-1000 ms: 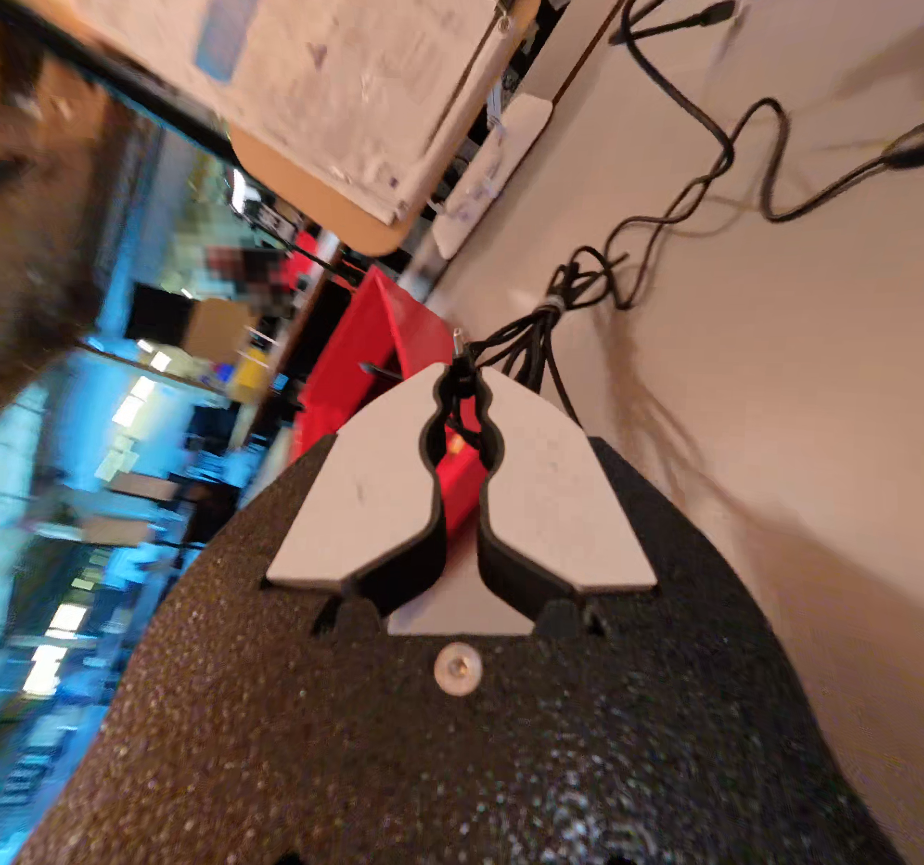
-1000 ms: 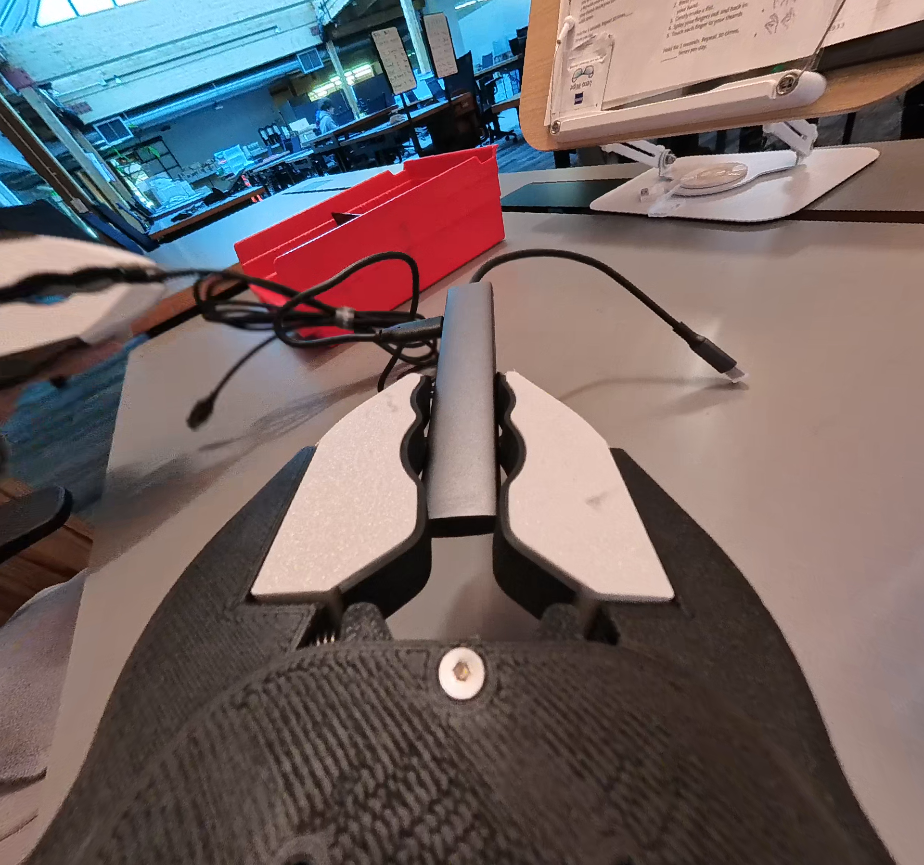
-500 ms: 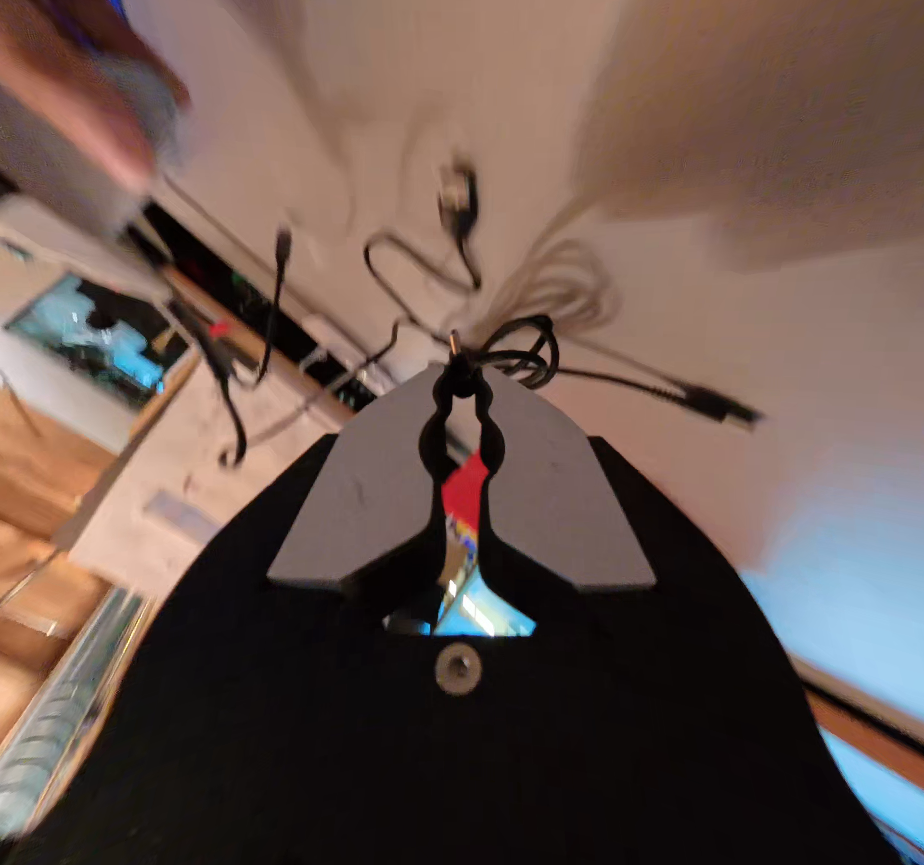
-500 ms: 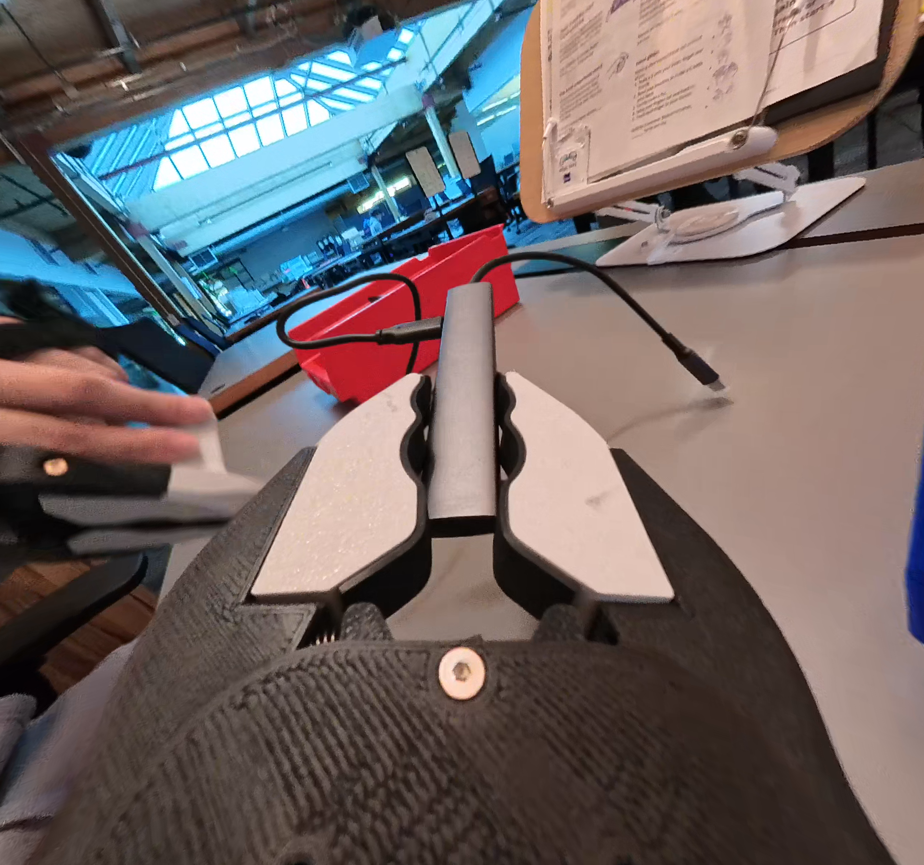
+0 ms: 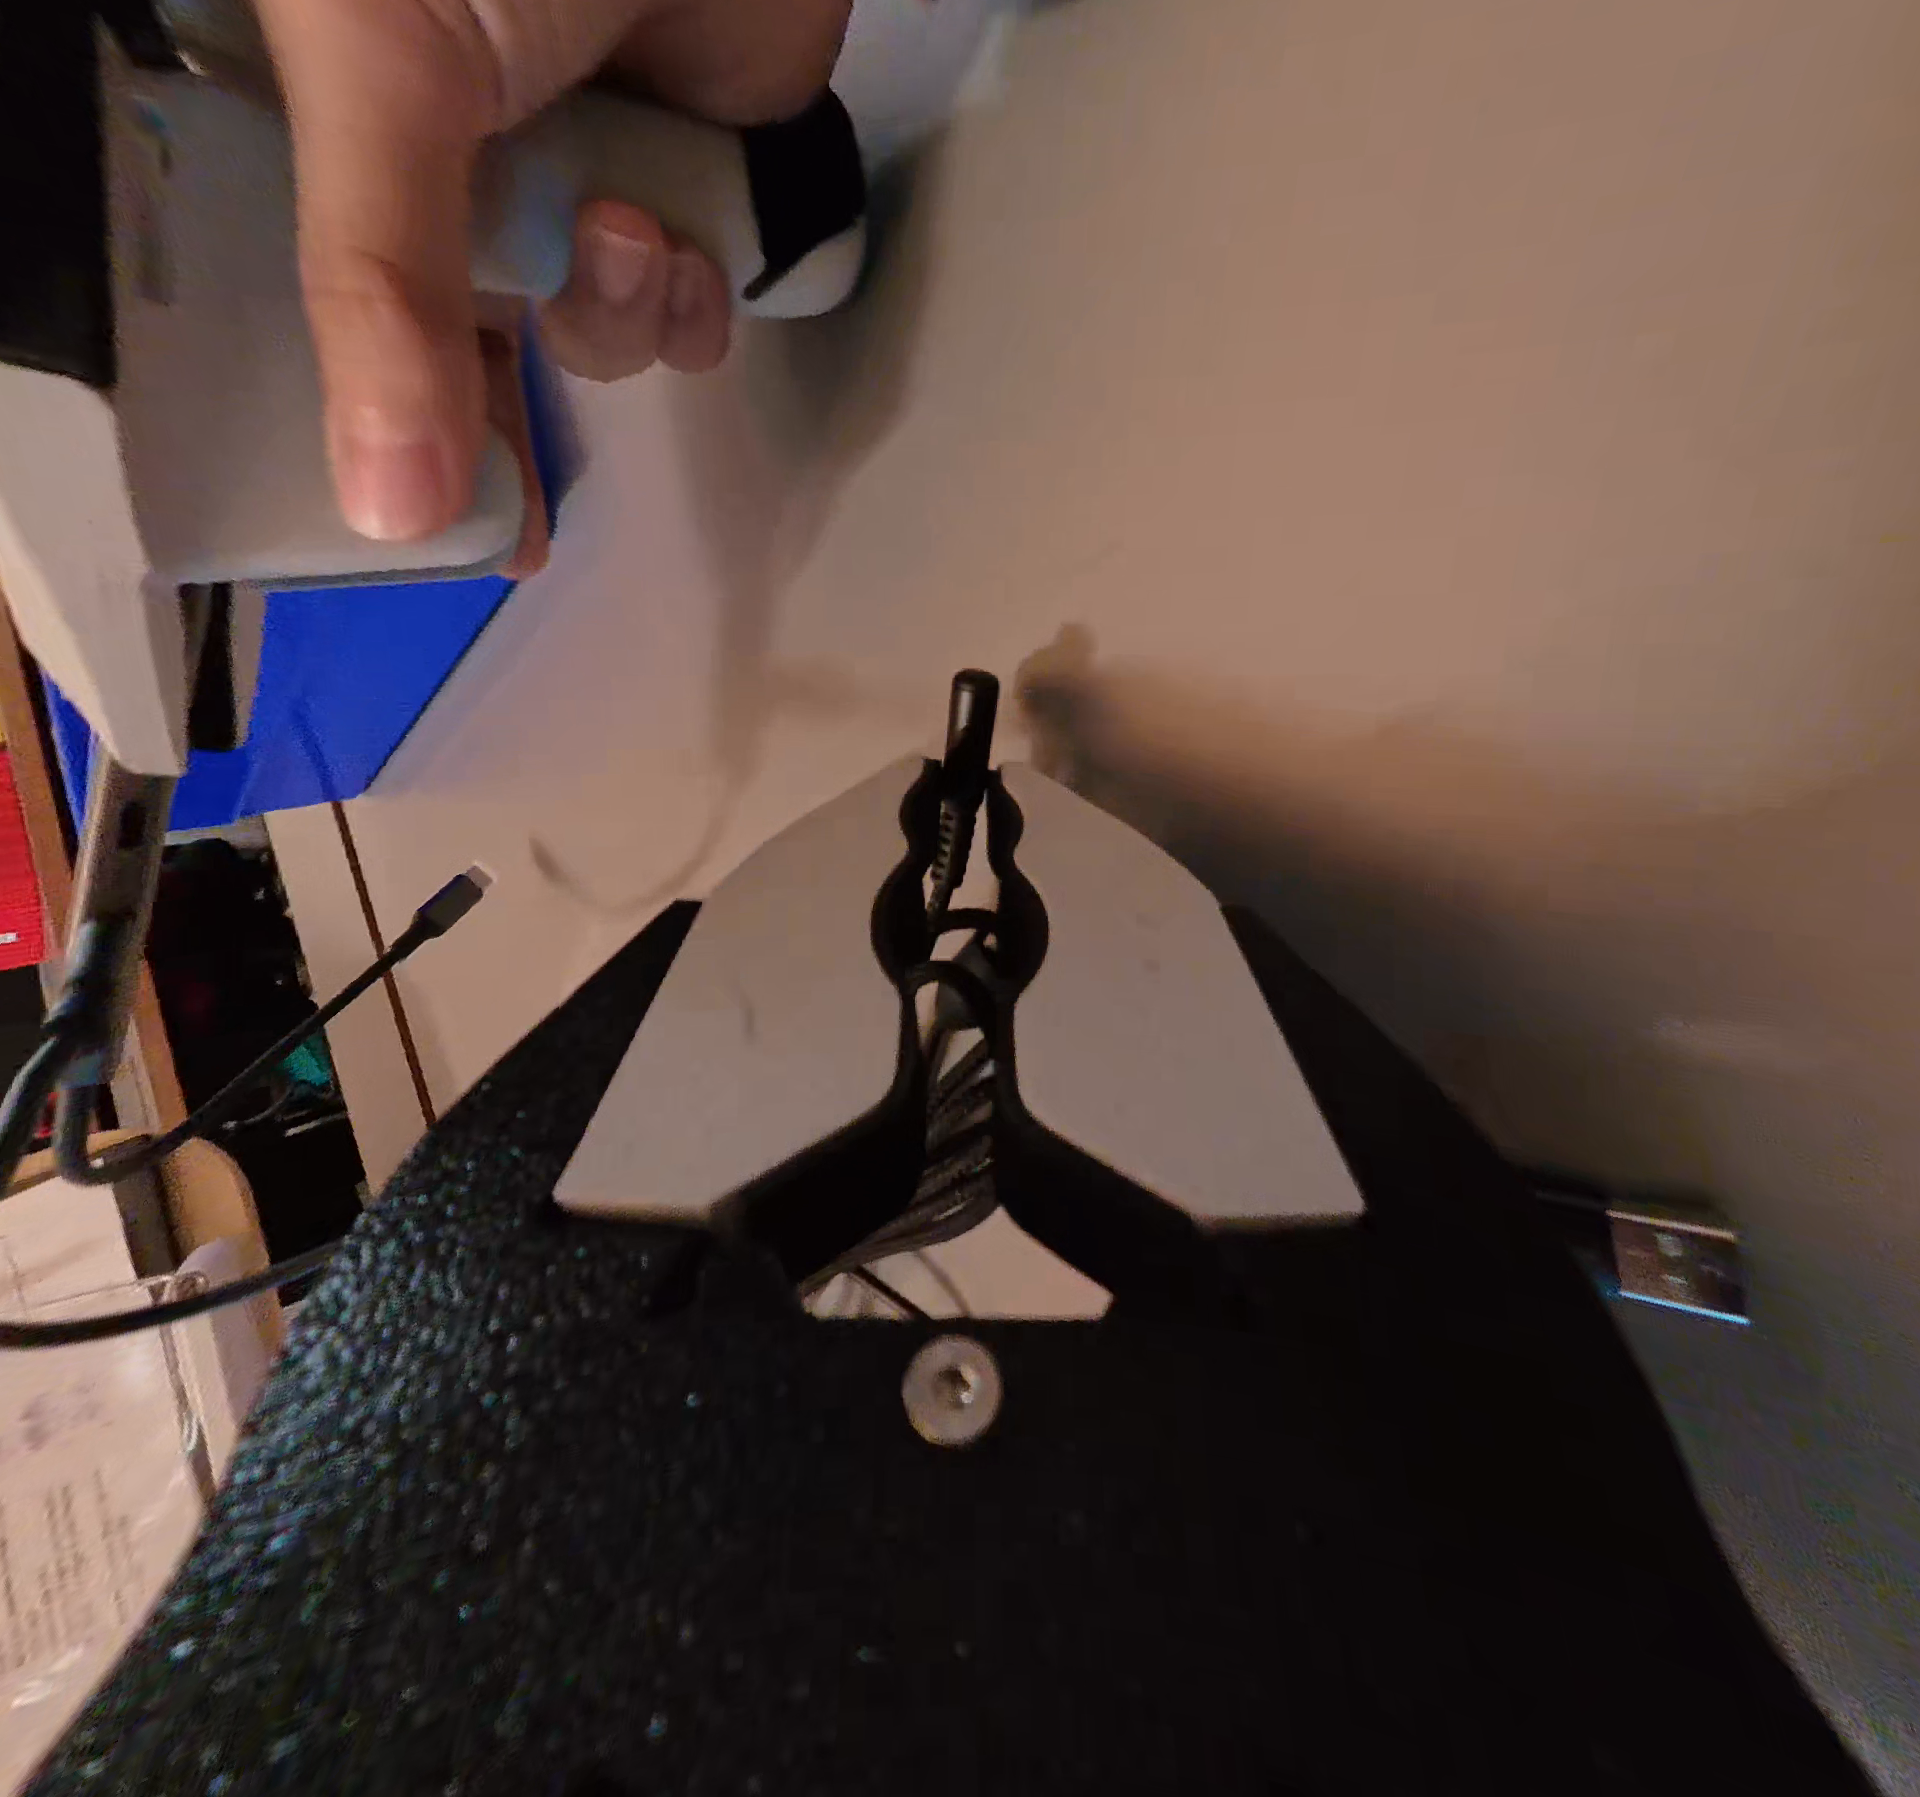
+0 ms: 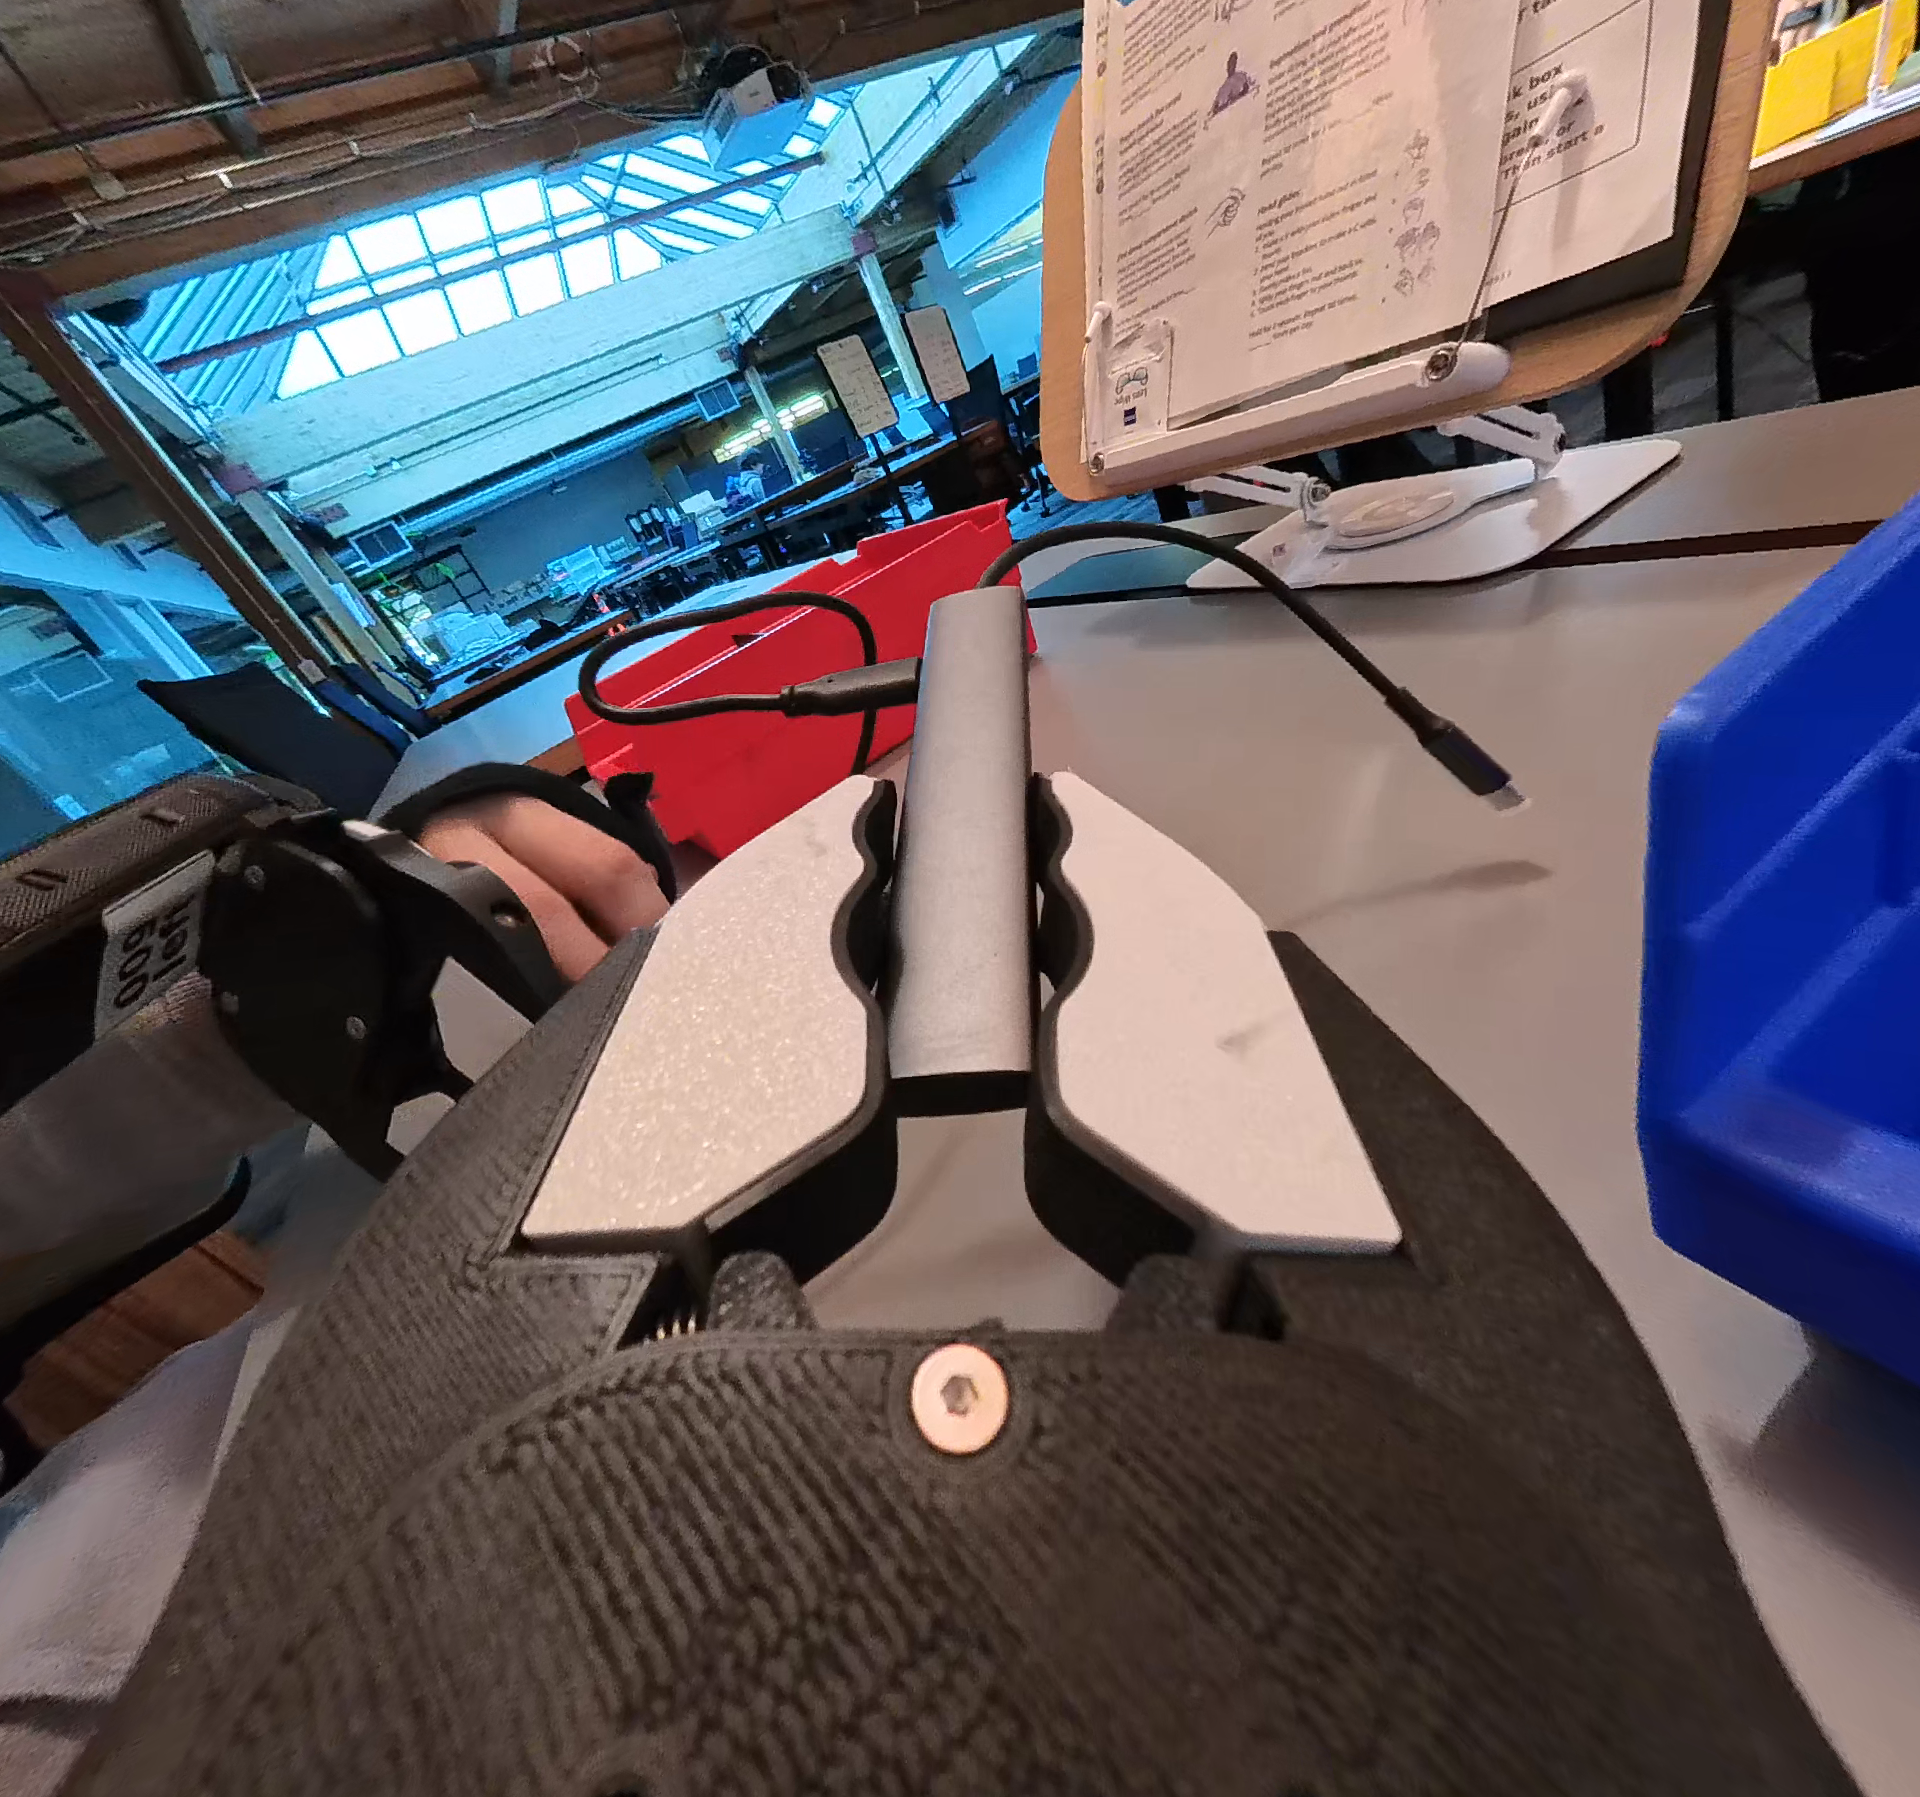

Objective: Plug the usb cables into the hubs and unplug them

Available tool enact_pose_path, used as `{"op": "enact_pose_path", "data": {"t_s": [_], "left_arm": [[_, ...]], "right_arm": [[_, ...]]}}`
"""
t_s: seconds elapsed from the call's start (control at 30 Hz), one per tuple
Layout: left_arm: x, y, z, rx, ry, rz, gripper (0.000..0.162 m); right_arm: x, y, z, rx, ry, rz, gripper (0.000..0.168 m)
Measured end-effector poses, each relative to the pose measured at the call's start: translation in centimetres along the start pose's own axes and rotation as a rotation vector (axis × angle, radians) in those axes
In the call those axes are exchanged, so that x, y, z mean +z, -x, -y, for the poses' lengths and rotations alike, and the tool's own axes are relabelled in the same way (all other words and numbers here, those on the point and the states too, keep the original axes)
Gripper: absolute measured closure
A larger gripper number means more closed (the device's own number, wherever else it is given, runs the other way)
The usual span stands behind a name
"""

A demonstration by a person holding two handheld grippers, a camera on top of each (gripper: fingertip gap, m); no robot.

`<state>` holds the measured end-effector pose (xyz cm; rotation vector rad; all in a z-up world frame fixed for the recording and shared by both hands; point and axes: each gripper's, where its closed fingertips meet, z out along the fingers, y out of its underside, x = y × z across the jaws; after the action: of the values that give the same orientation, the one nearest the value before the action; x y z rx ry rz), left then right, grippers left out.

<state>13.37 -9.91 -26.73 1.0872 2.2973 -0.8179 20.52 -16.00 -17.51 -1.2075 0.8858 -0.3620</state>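
Swung down beside the blue bin, left gripper pinches a cable — right gripper clamps the hub; unplugging underway — next, align.

left gripper pinched closed, right gripper clamped — hand gripping its handle

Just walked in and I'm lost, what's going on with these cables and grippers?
A person holds a gripper in each hand. The right gripper is shut on a grey hub, which has one black cable plugged into its side. The left gripper is shut on a cable plug, pointing at the table. That plug is not in the hub yet.
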Motion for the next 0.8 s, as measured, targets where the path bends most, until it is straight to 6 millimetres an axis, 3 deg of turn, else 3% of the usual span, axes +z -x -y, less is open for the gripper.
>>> {"op": "enact_pose_path", "data": {"t_s": [0.2, 0.47, 0.7, 0.8], "left_arm": [[0.4, -0.8, -0.3, 0.132, 0.072, -0.001, 0.154], [0.9, -1.2, -0.2, 0.229, 0.09, -0.127, 0.154], [1.3, -0.7, -0.1, 0.269, 0.096, -0.031, 0.155], [1.5, -0.3, -0.5, 0.19, 0.122, 0.02, 0.154]], "right_arm": [[-0.1, -0.2, 0.1, 0.025, -0.01, 0.007, 0.143], [0.1, 0.0, -0.2, 0.008, 0.012, 0.005, 0.143], [0.1, 0.0, -0.1, 0.009, 0.008, 0.005, 0.143], [0.1, 0.0, -0.1, 0.007, 0.011, 0.007, 0.142]]}}
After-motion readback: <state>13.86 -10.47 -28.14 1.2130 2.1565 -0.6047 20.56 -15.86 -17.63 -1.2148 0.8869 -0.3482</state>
